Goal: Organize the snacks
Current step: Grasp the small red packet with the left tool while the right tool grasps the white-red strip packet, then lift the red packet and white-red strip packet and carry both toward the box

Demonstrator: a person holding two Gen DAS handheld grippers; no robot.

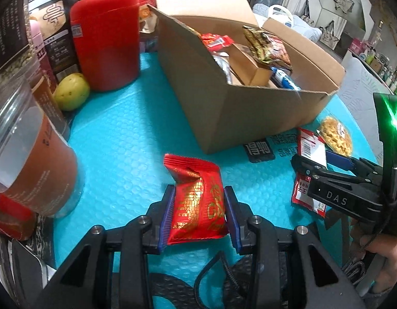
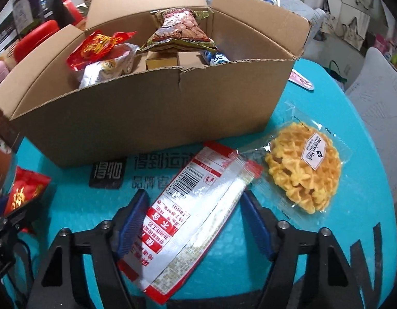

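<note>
Our left tongs [image 1: 199, 213] are closed on a red and gold snack packet [image 1: 197, 206], pads pressing its two sides just above the teal worktop [image 1: 116, 141]; our right tongs [image 2: 193, 221] stand wide, straddling a long red and white sachet [image 2: 196, 203] that lies flat and ungripped. We judge the red packet light and puffy, its foil crinkly and a little slippery, so a mid-body pinch suits it without crushing what is inside. The sachet looks thin and floppy; we would take it across its narrow width near the middle. Beside it lies a wrapped waffle [image 2: 304, 170], probably brittle. Beyond stands the open cardboard box [image 2: 152, 105], already holding several snacks.
</note>
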